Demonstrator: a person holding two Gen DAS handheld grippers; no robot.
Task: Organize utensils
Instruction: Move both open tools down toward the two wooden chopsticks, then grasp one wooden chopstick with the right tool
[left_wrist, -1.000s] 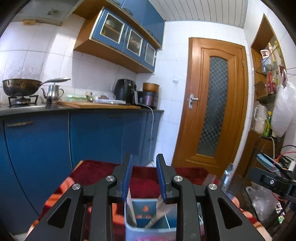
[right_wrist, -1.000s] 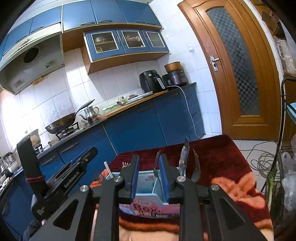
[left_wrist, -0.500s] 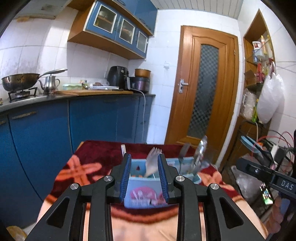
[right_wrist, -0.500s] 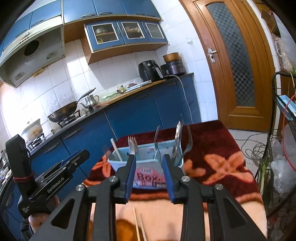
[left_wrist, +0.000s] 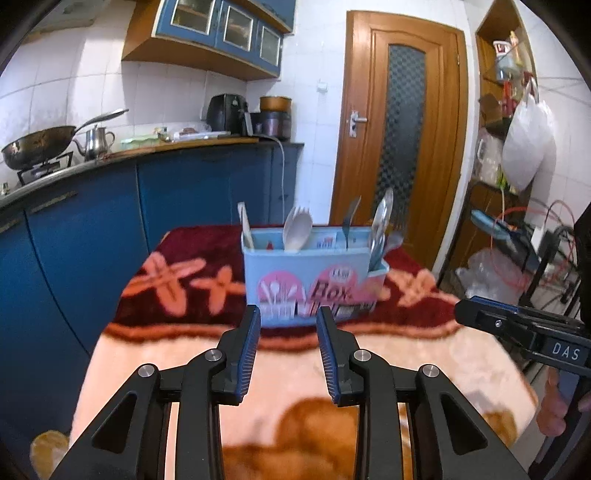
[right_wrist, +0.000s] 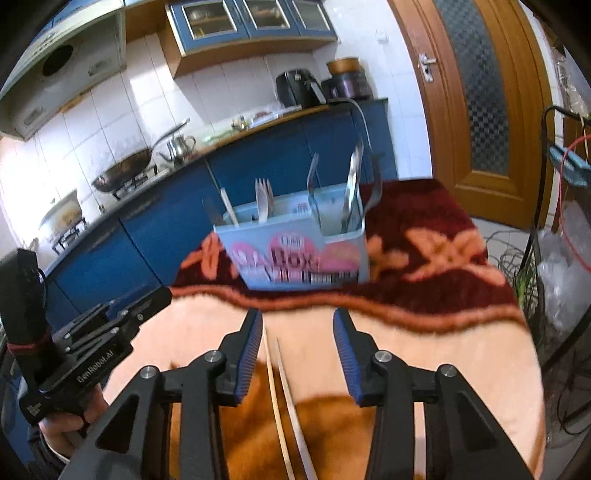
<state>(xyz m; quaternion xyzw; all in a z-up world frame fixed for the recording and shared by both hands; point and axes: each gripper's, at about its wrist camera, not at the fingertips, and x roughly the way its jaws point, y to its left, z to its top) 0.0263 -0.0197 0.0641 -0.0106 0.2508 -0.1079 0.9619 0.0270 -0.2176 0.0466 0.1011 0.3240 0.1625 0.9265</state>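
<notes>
Hovering low over the blanket: both grippers, side by side, noses tipped down toward the table.
Right gripper (right_wrist: 297, 319): jaws opening right now, blue pads spread, nothing pinched between them.
Chopsticks (right_wrist: 280, 391): two pale sticks lying on the blanket, running from 6 o'clock up toward 12 in the right wrist view, their far tips just inside the left pad, not gripped.
Left gripper (left_wrist: 289, 317): fingers parted and empty, only bare blanket in the gap; in the right wrist view it sits at 9 o'clock, a hand (right_wrist: 68, 424) wrapped round its handle.
Blanket (left_wrist: 424, 354): peach near the grippers, dark red with orange flowers farther out, covering the table.
Utensil box (left_wrist: 314, 280): light blue, upright on the red part of the blanket, dead ahead at 12 o'clock of both grippers and well apart from them.
Inside the box: a pale spork (left_wrist: 297, 230) near the middle, a pale stick (left_wrist: 245, 227) at the left end, metal utensils (left_wrist: 380, 225) leaning at the right end.
Farther back: blue cabinets (left_wrist: 177, 199) at 10 o'clock, a wok (left_wrist: 37, 146) and kettle (left_wrist: 96, 142) on the counter.
Farthest: a wooden door (left_wrist: 402, 147) at 1 o'clock.
</notes>
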